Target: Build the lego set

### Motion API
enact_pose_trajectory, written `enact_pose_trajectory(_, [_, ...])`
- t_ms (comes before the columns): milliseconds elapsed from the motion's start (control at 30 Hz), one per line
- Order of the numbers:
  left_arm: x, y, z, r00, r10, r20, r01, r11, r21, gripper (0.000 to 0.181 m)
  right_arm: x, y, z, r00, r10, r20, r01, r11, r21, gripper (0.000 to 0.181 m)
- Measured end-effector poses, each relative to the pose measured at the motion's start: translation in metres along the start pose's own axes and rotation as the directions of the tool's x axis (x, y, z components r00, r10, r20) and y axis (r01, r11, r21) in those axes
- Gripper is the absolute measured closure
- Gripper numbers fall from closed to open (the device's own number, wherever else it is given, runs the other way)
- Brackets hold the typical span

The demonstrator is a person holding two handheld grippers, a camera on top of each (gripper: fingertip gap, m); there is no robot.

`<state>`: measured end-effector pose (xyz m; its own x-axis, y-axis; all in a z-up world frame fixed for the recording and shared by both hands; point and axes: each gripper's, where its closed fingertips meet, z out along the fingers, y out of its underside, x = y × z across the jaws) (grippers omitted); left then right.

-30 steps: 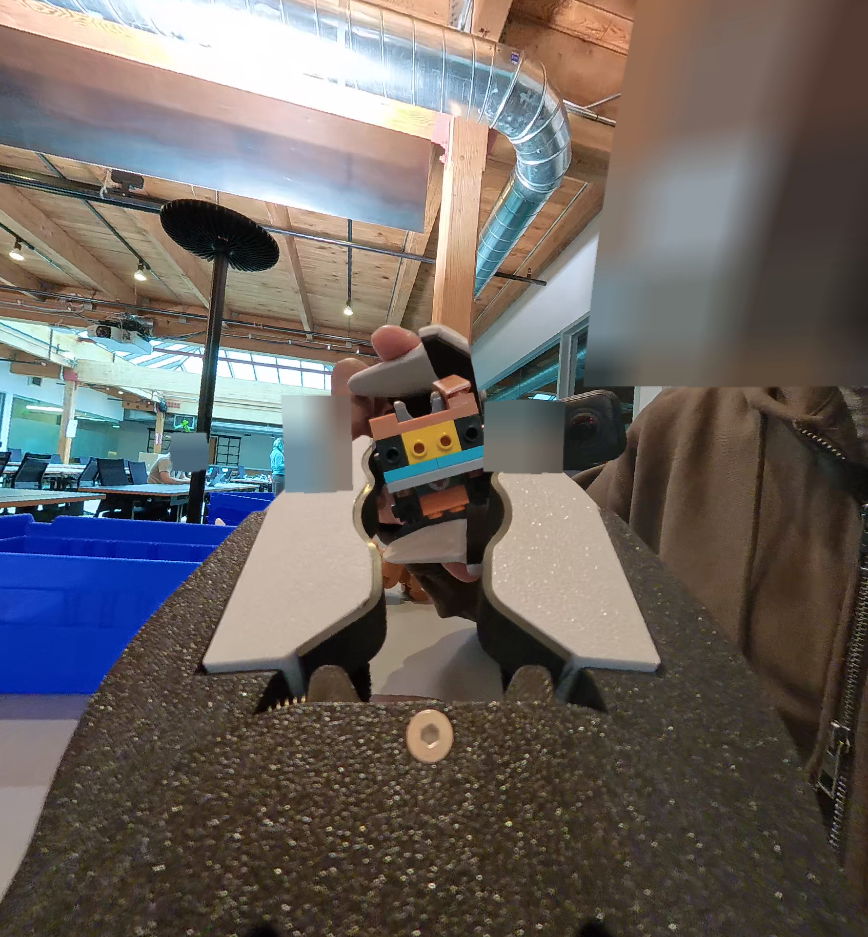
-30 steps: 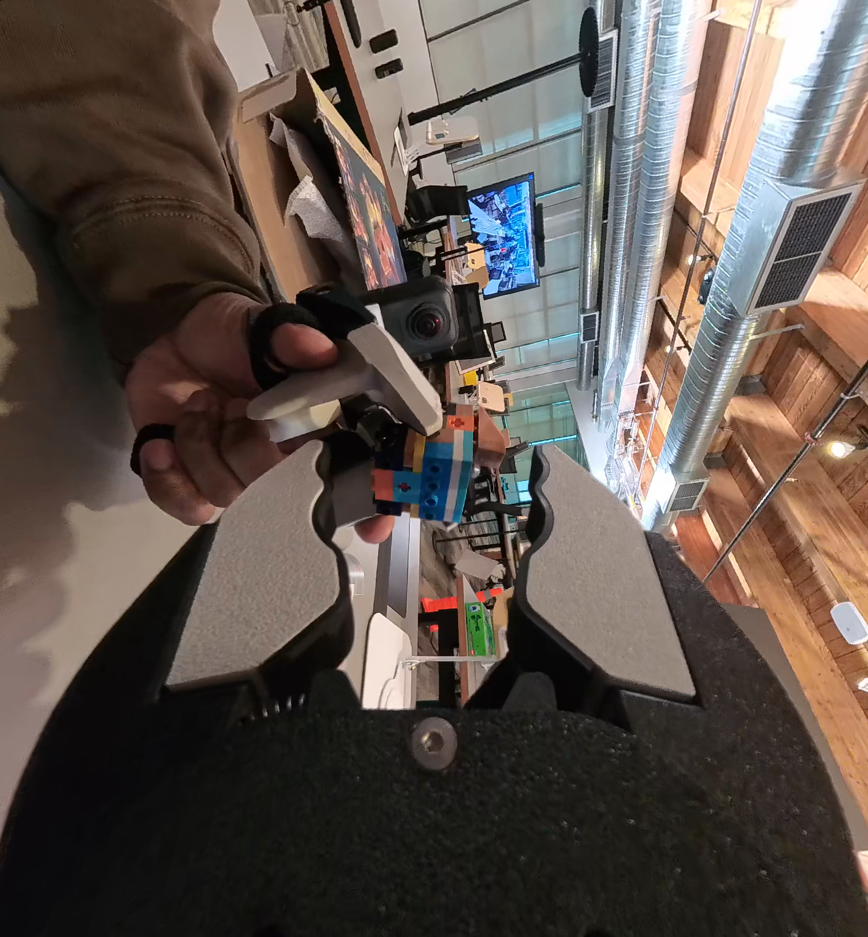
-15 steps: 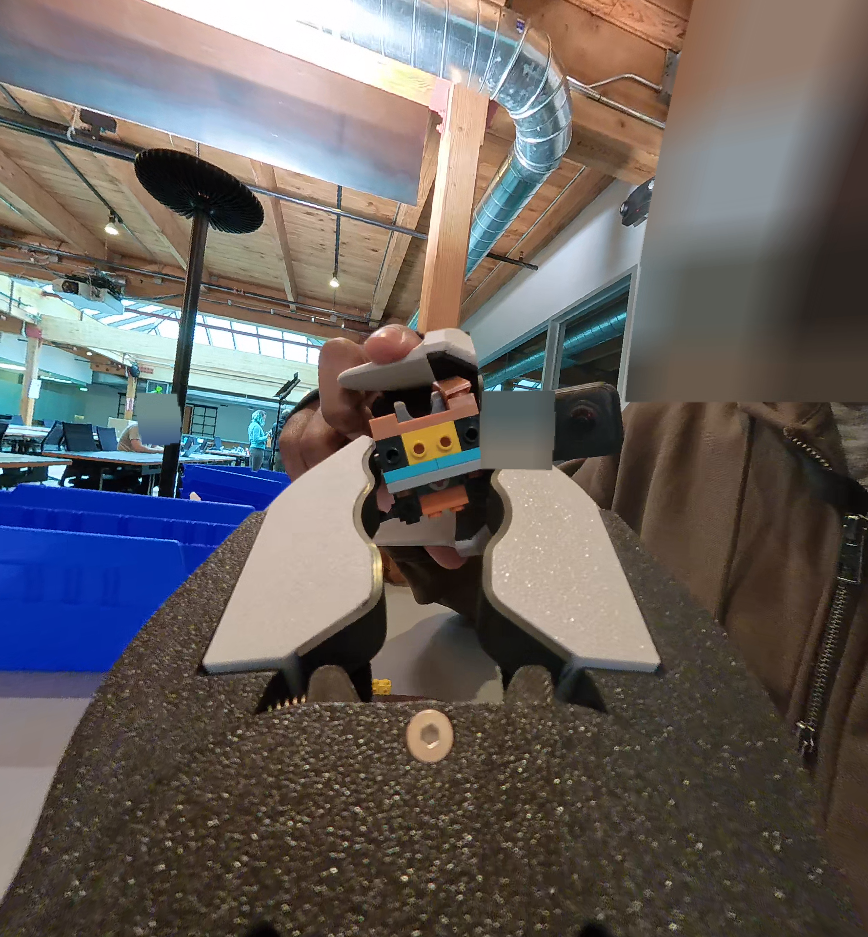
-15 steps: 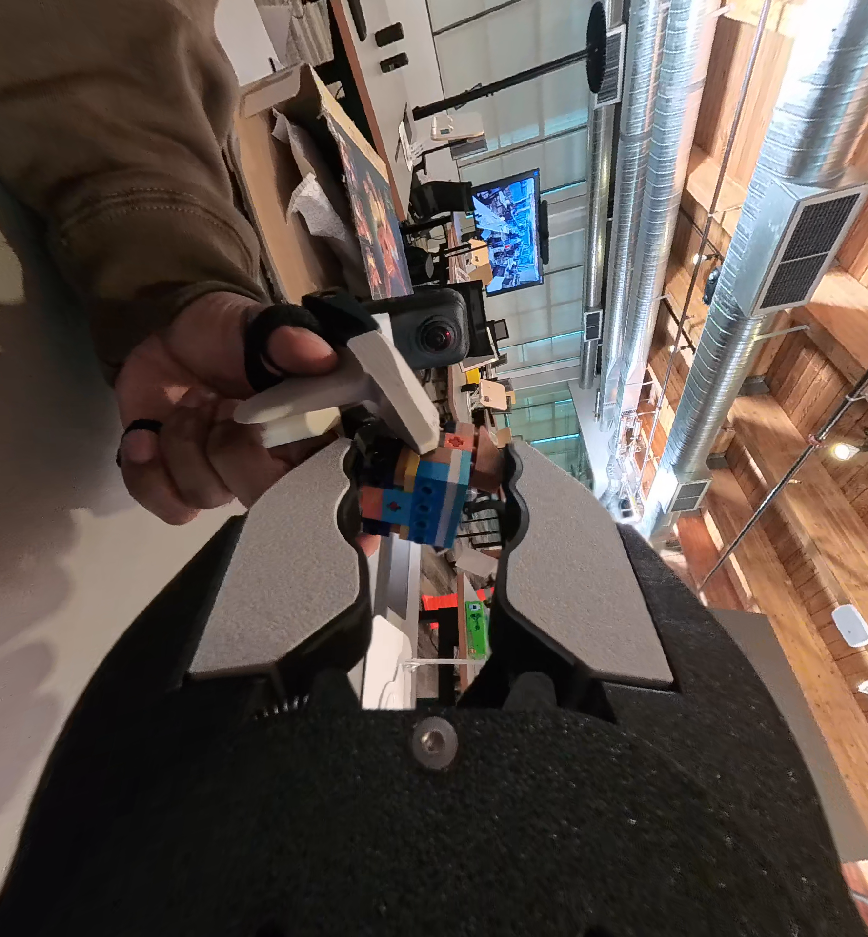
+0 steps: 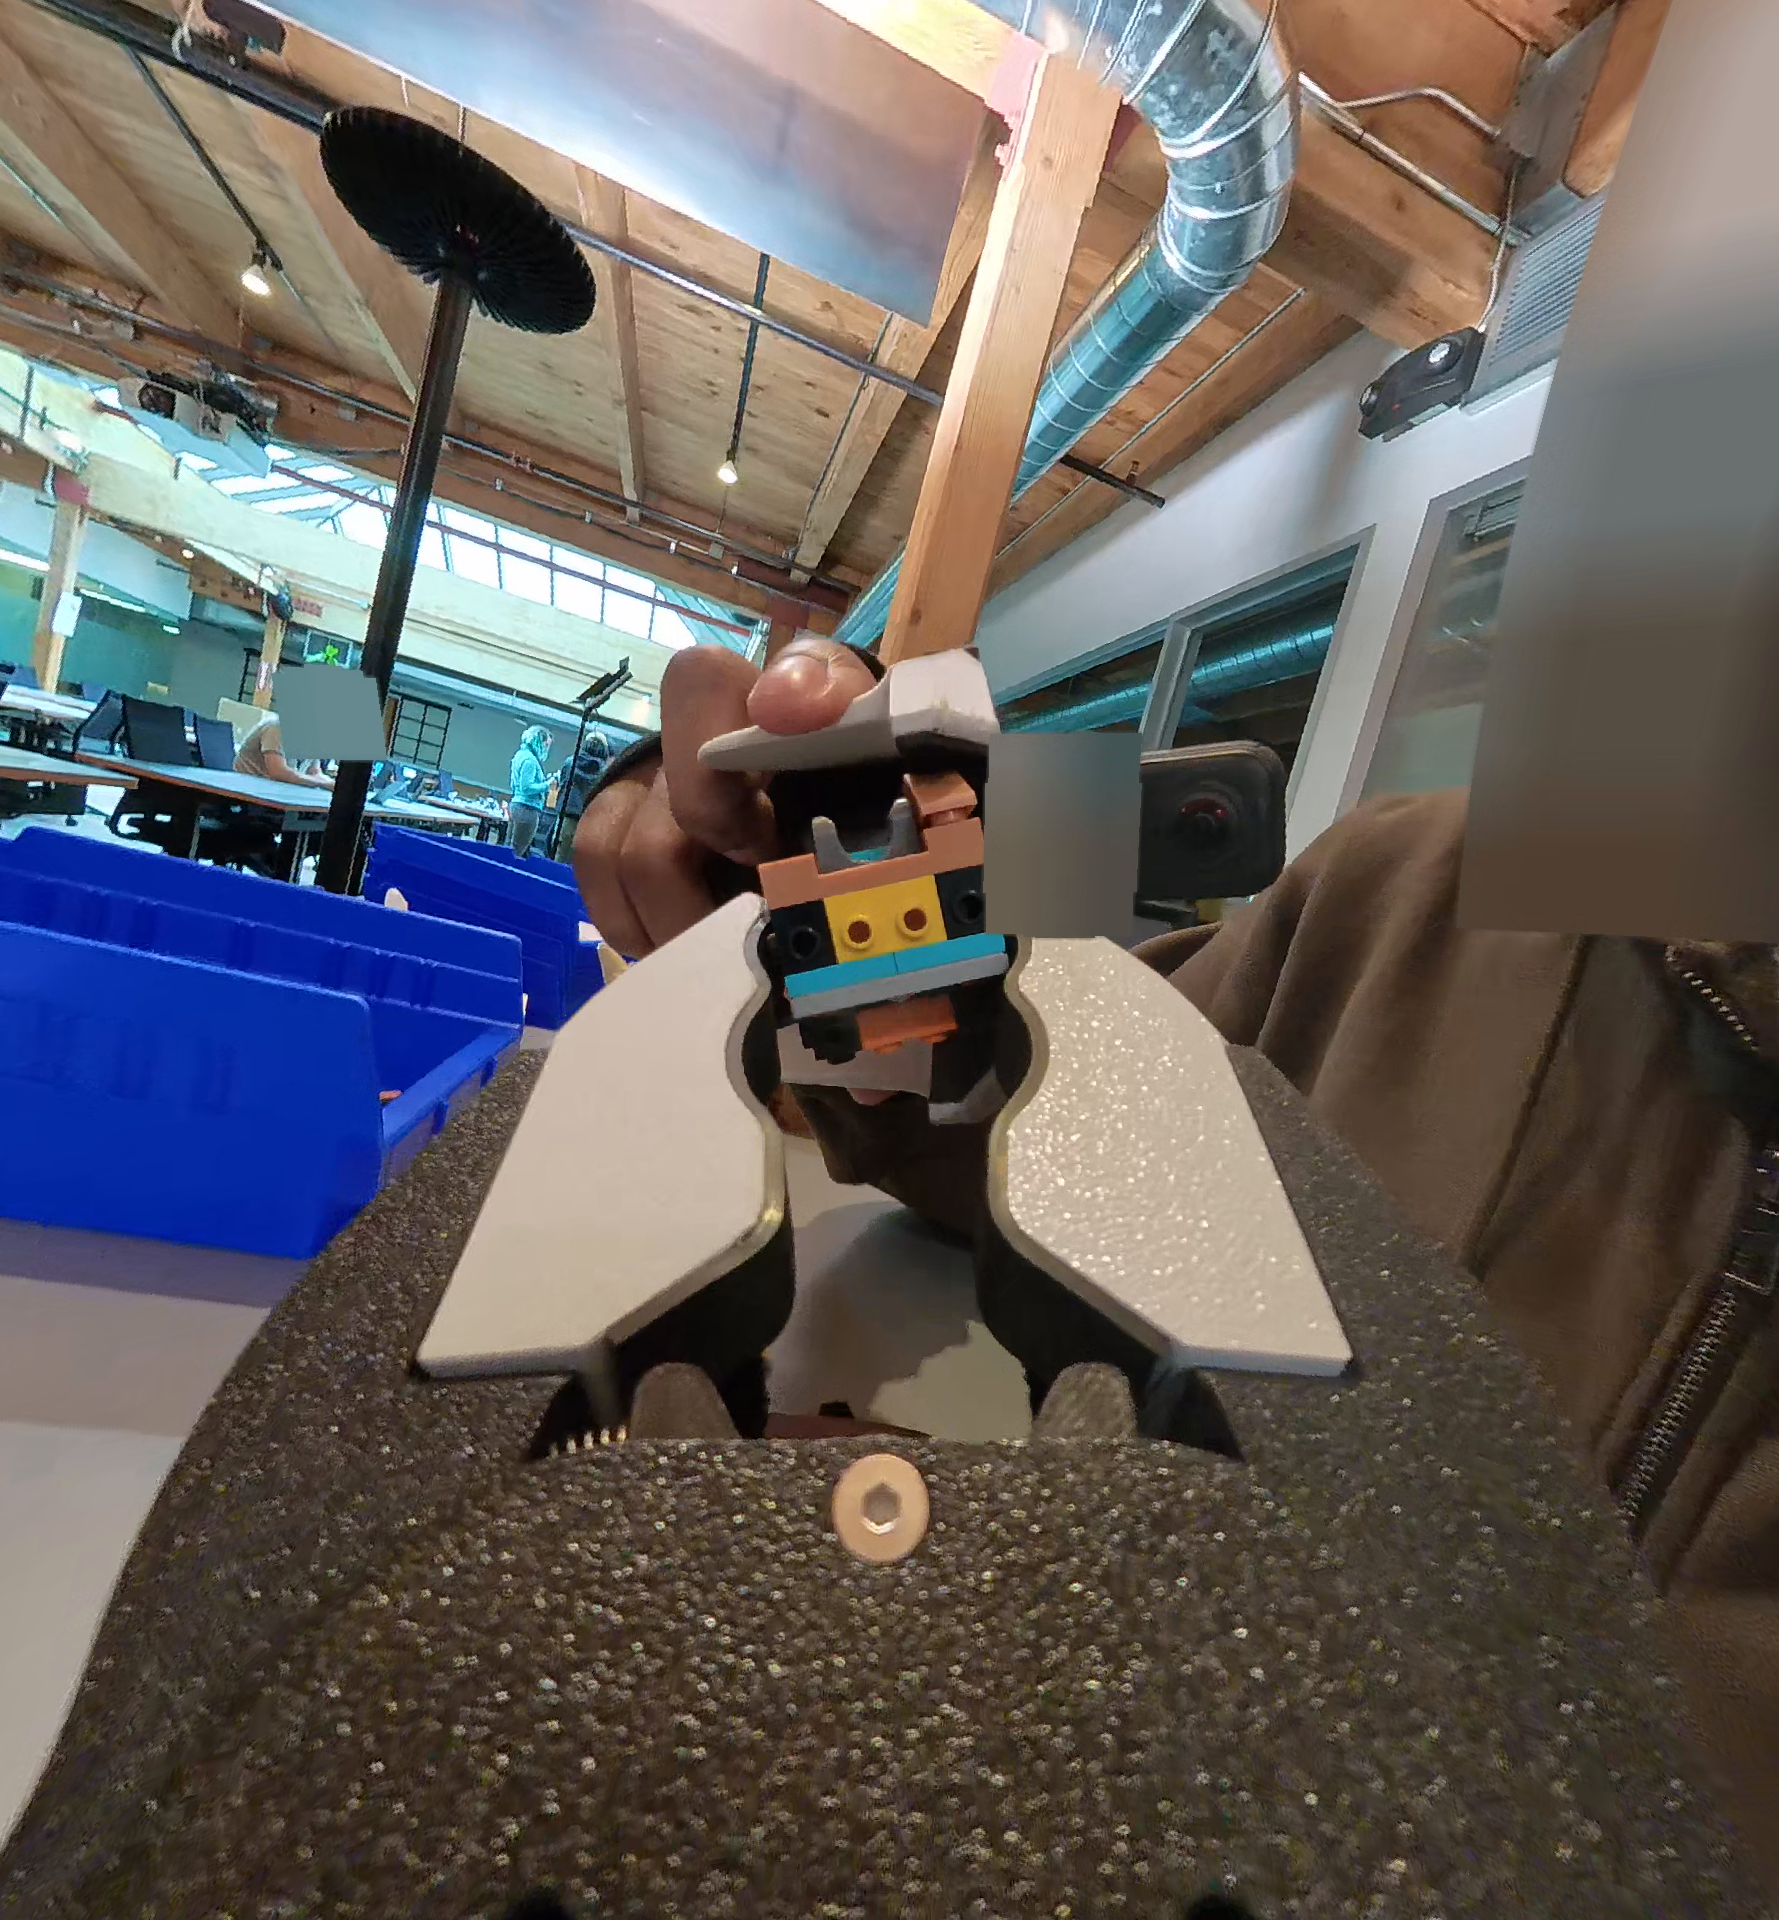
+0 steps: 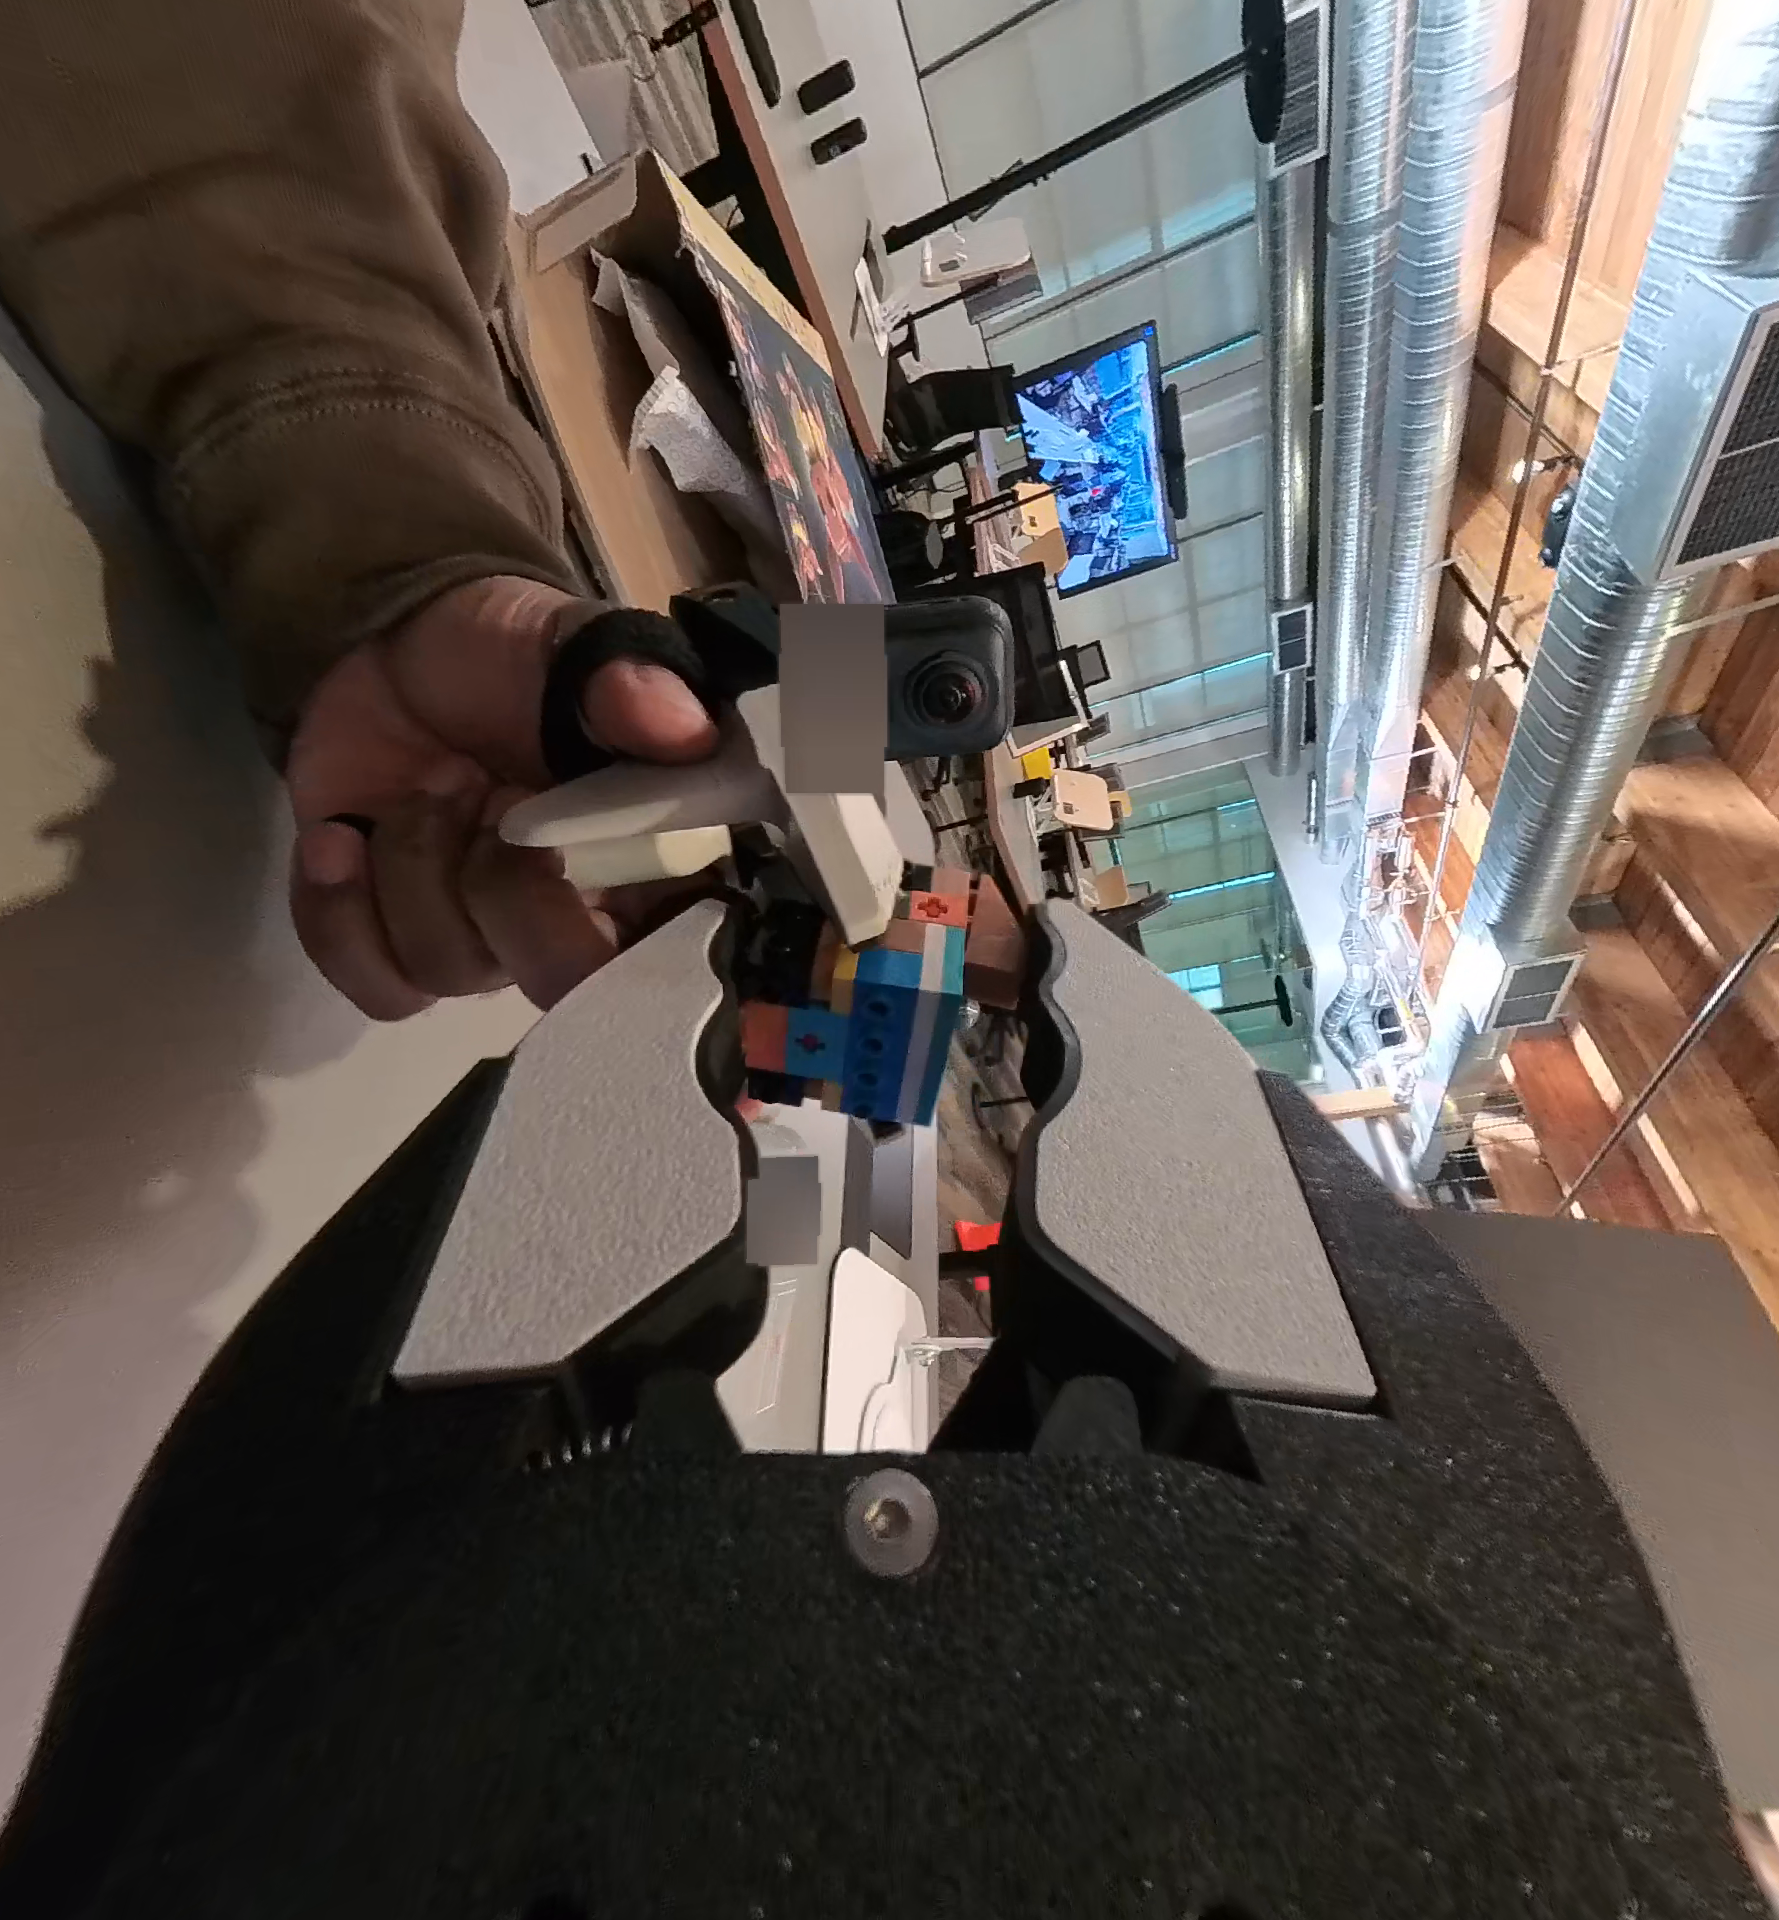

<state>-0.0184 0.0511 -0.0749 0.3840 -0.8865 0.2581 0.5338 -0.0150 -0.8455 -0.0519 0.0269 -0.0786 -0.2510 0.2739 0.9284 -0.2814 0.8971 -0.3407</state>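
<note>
So the thing that just changed: a second ago the right tool (image 6: 880, 977) is gaping wide around the lego model (image 5: 890, 935), and now its fingers have pinched in until they seem to touch the build on both sides, black bricks against one finger and a brown piece against the other. The left tool (image 5: 885, 977) hasn't let go either; it's clamped on the model across the other axis, same as before. Both tools have also drifted a bit closer to each other.

What that means, I think: this is a handover or a regrip mid-build (or maybe a squeeze to seat a brick, can't rule that out). With two grips on it the model is braced, so one tool could release without dropping it. The build itself looks partway done, though I can't judge how many pieces are left.

Where the model is: up in the air between the two tools, well above the grey surface (image 5: 33, 1507), in front of the person's brown hoodie.

Head count:
- 1 lego model, with yellow, teal, orange, black and grey bricks
- 2 tools, each with an action camera on it
- 2 hands, the right hand (image 5: 656, 831) and the left hand (image 6: 417, 831)
- at least 3 blue bins (image 5: 137, 1060) off to the side, contents mostly hidden

No loose bricks visible anywhere that I can make out.
</note>
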Motion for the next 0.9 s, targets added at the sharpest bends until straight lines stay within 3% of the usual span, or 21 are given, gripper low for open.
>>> enact_pose_trajectory(567, [-0.004, 0.009, 0.004, 0.999, -0.053, 0.003, 0.053, 0.997, -0.061, 0.140, -0.004, 0.005, -0.006, 0.991, 0.121, 0.059, -0.123, 0.992, 0.034, 0.130])
enact_pose_trajectory(733, [-0.007, 0.005, -0.007, 0.981, 0.193, 0.024, -0.187, 0.969, -0.163, 0.130, -0.002, 0.011, -0.010, 0.955, 0.291, 0.063, -0.295, 0.952, 0.076, 0.130])
enact_pose_trajectory(900, [-0.005, -0.005, -0.014, 0.864, 0.503, 0.021, -0.485, 0.843, -0.233, 0.127, -0.003, 0.021, -0.019, 0.908, 0.413, 0.071, -0.418, 0.903, 0.095, 0.130])
